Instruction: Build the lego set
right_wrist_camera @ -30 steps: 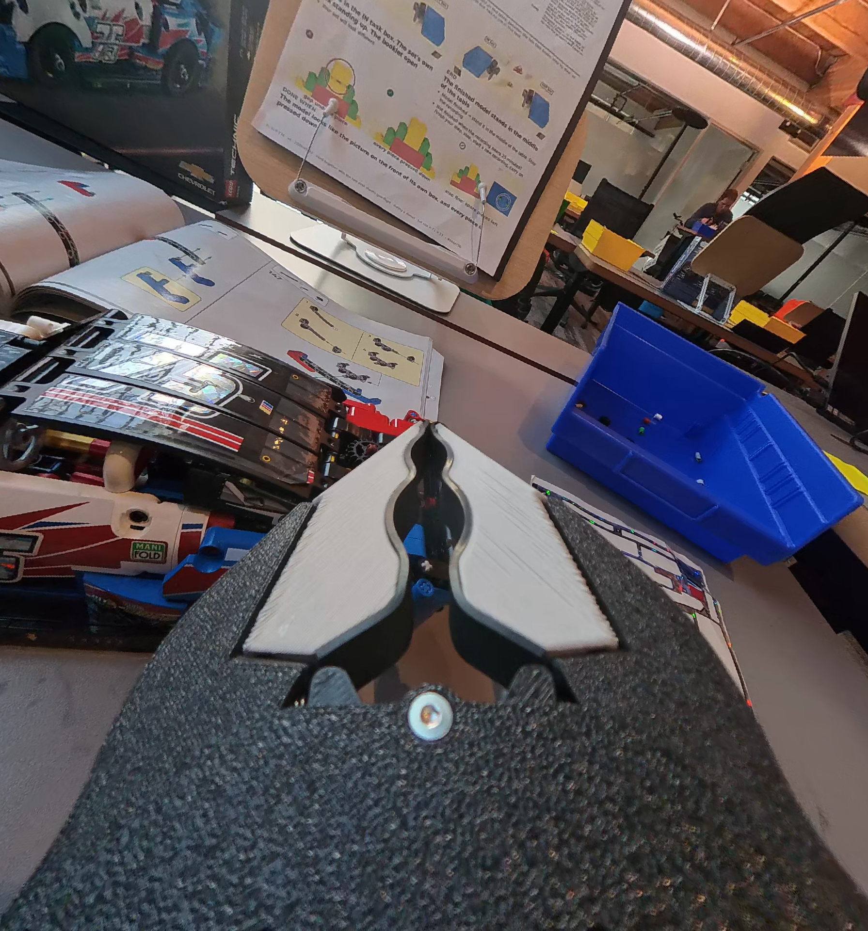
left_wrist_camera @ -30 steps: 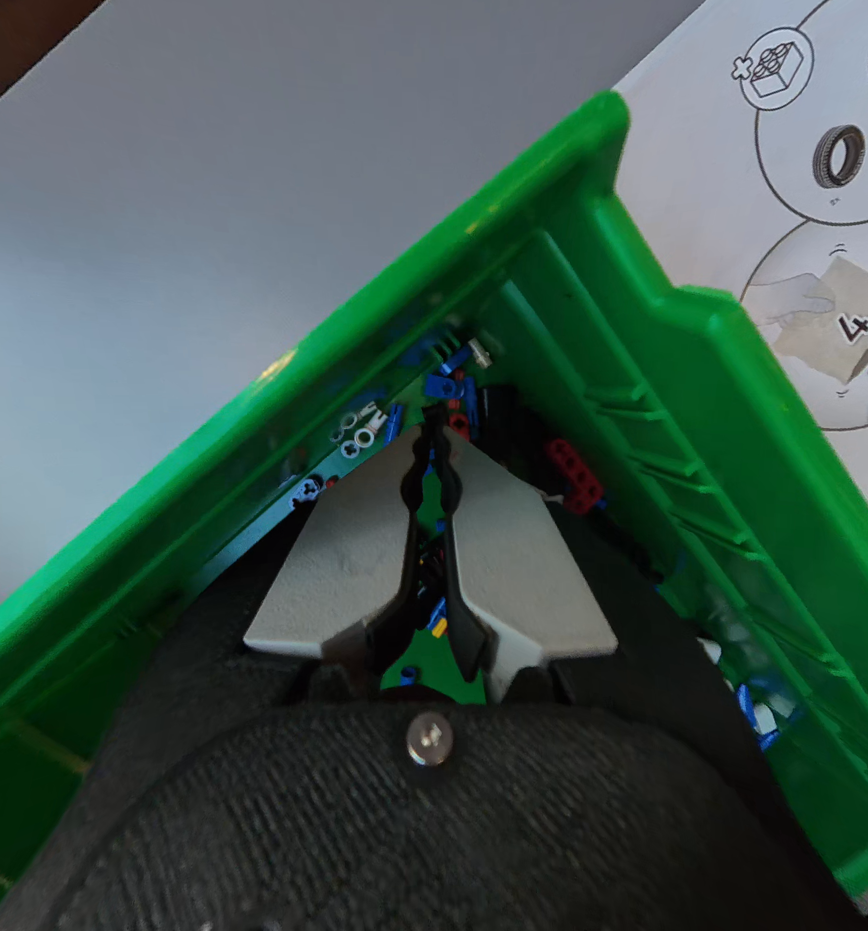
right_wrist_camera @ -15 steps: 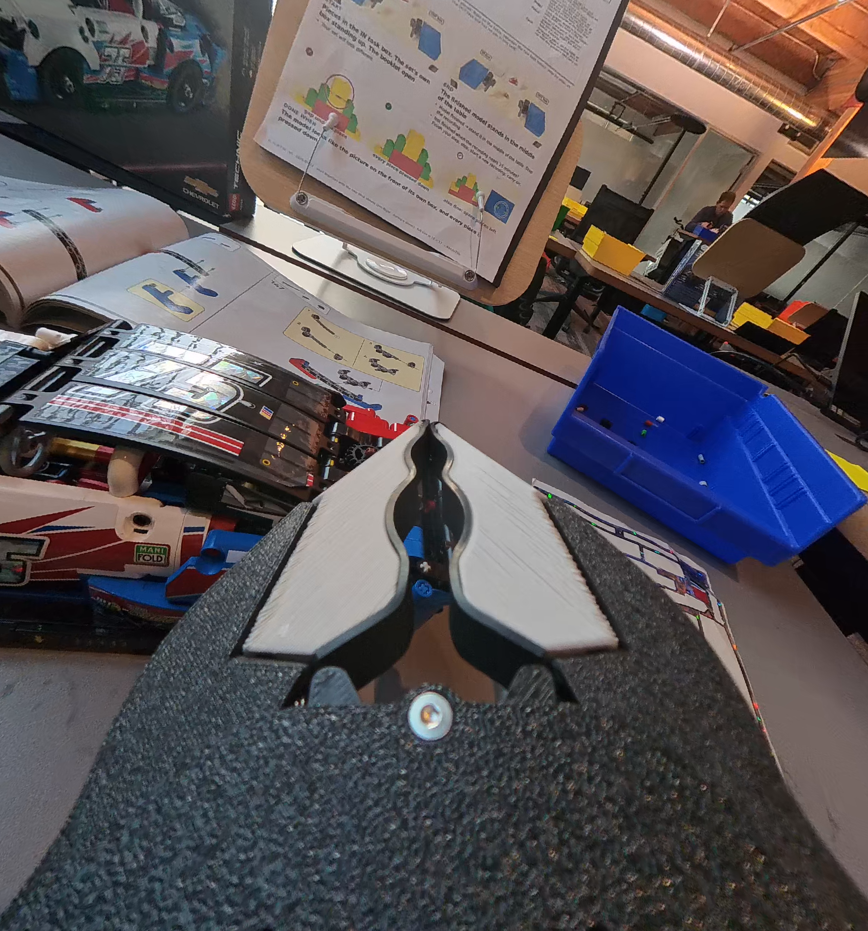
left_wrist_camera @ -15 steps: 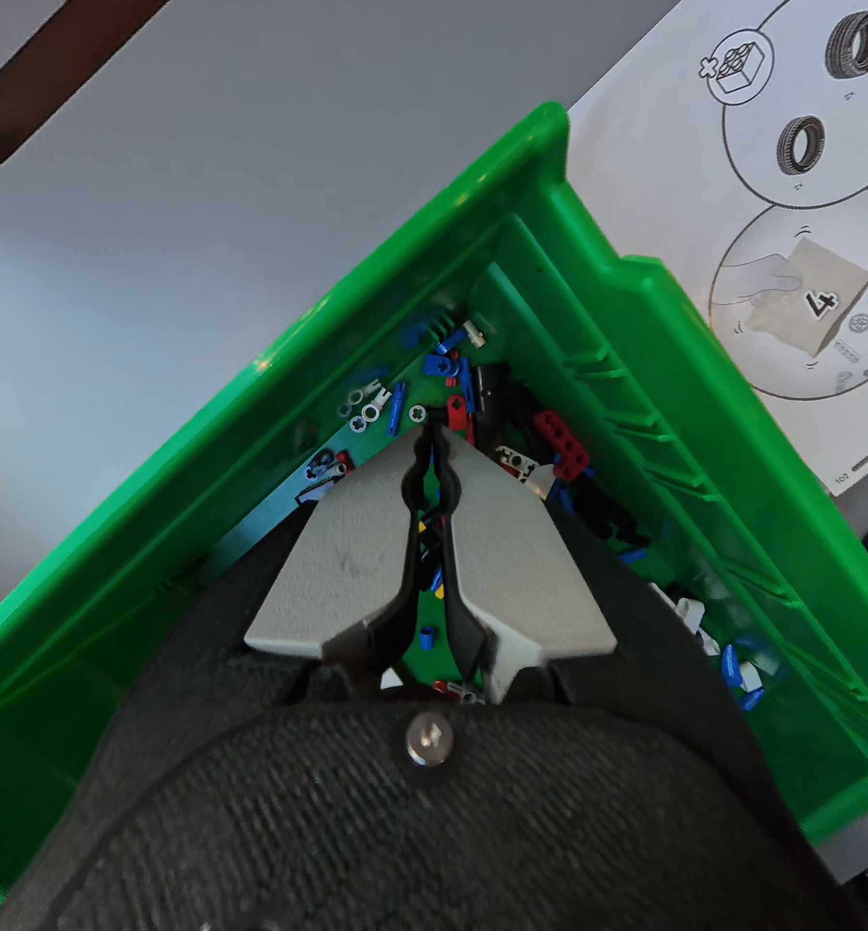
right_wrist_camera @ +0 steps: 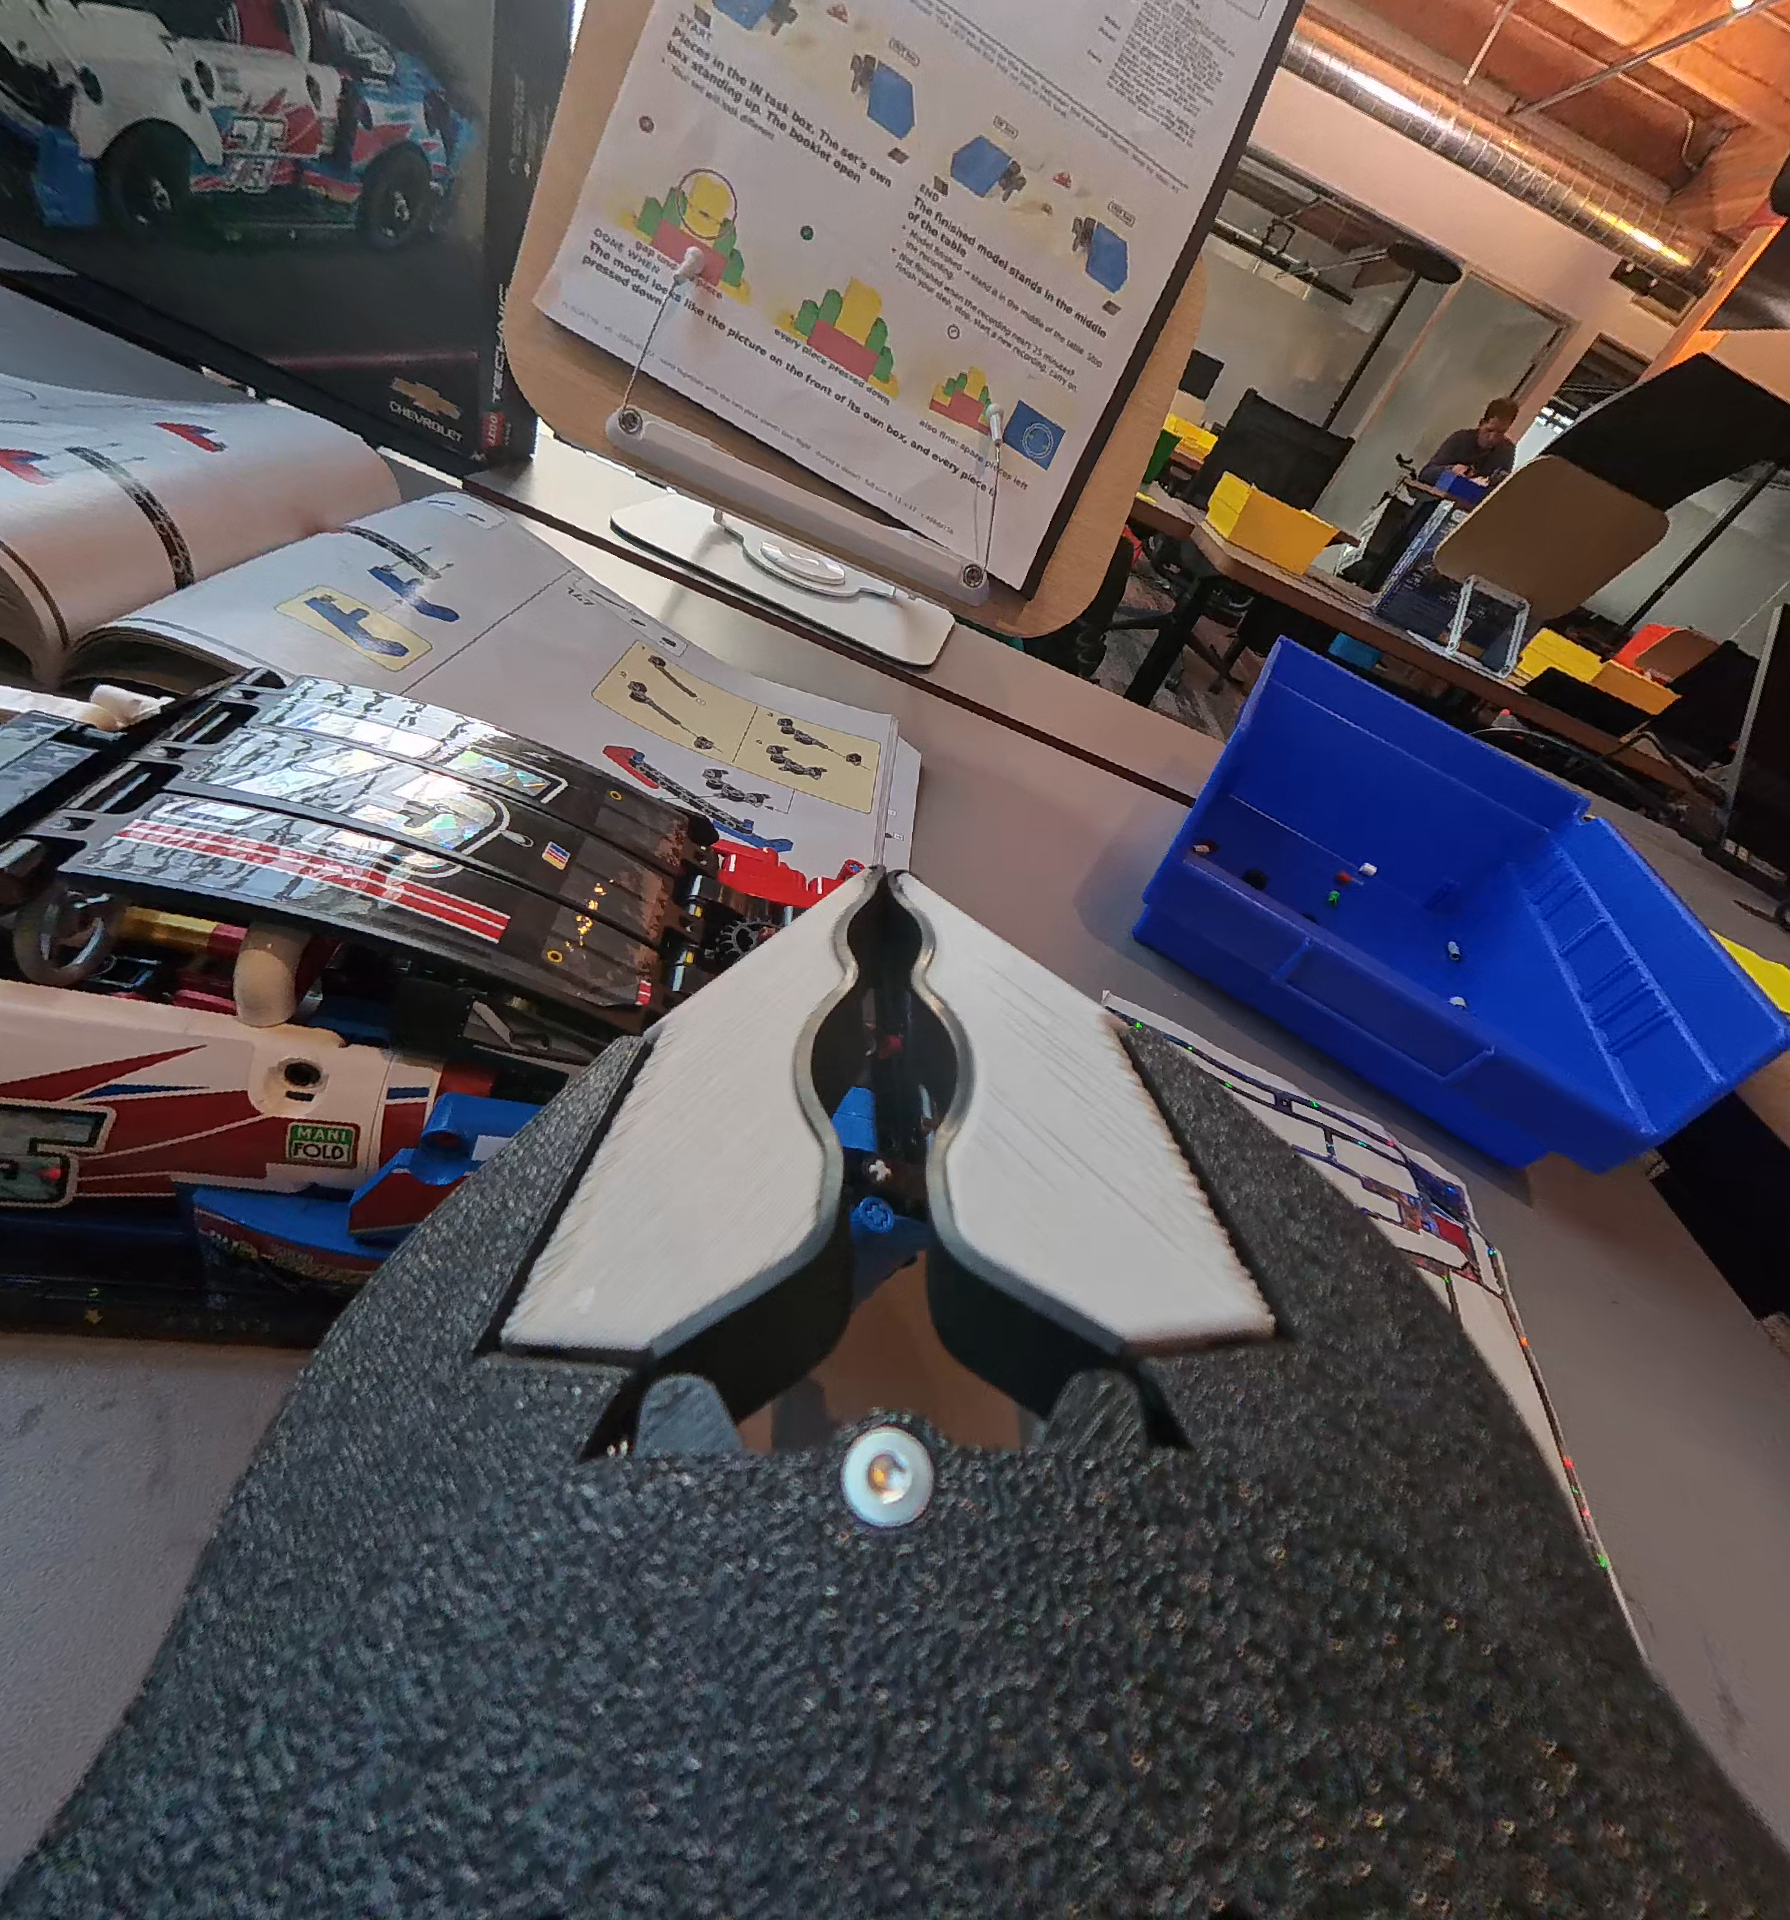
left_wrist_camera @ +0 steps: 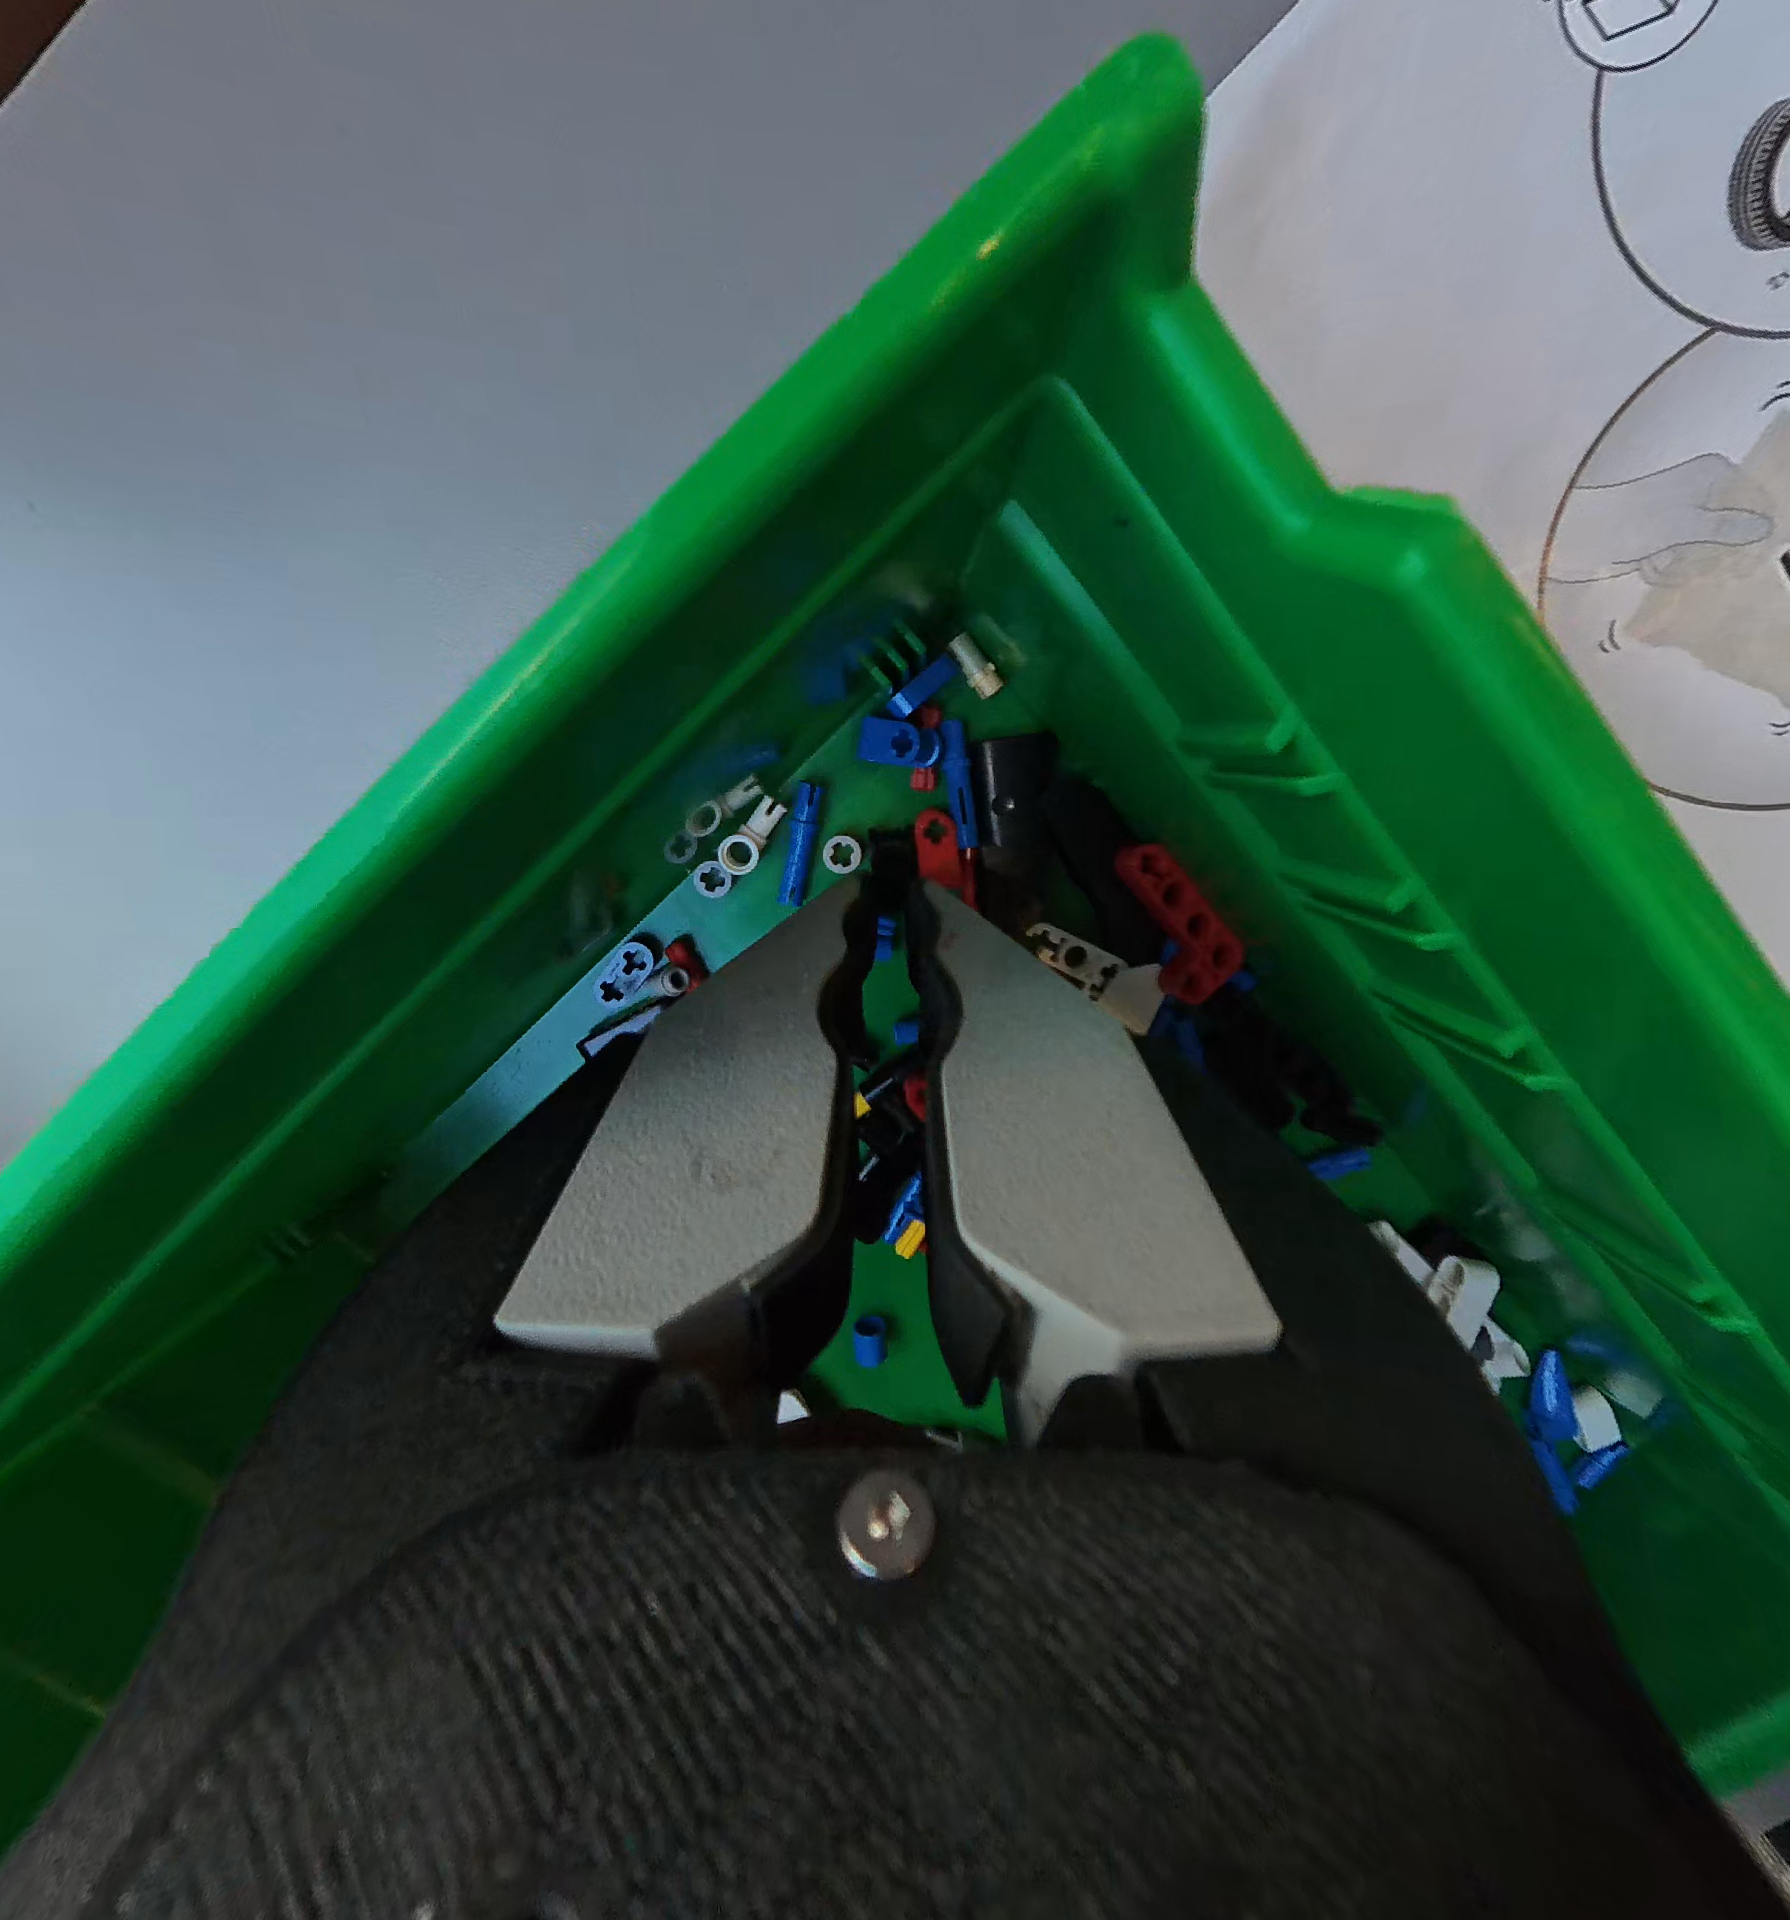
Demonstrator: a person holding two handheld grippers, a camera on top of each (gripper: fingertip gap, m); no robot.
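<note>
- My left gripper [left_wrist_camera: 893, 883]: reaching down into a green parts bin [left_wrist_camera: 1161, 343], its fingertips nearly closed on a small black piece [left_wrist_camera: 889, 854] at the very tips; I read this as a grasp, though the piece is tiny and partly hidden.
- Just beyond my left tips: a red lift-arm piece [left_wrist_camera: 938, 844]; to their left a blue pin [left_wrist_camera: 799, 842] and several white round bushes [left_wrist_camera: 737, 854]; farther ahead a blue connector [left_wrist_camera: 899, 740] and a white pin [left_wrist_camera: 977, 665] in the bin's corner.
- To the right of my left fingers: a red beam with holes [left_wrist_camera: 1182, 920], black pieces [left_wrist_camera: 1016, 779] and a white beam [left_wrist_camera: 1078, 954], all loose on the bin floor.
- Between my left fingers, lower down: a mix of black, blue and yellow bits [left_wrist_camera: 896, 1195].
- Beyond the bin's right wall: an instruction page [left_wrist_camera: 1493, 260] with tyre drawings, lying on the grey table [left_wrist_camera: 351, 312].
- My right gripper [right_wrist_camera: 886, 878]: tips pressed together, clenched; a dark slender thing shows in the gap behind the tips, but I cannot tell whether it is held.
- To the left of my right fingers: the partly built lego race car [right_wrist_camera: 299, 914], resting on the table, touching an open instruction booklet [right_wrist_camera: 517, 623].
- To the right of my right fingers, well apart: a blue bin [right_wrist_camera: 1493, 935] with a few small pieces.
- Ahead: a sheet on a stand [right_wrist_camera: 901, 208] and the set's box [right_wrist_camera: 247, 156].
</note>
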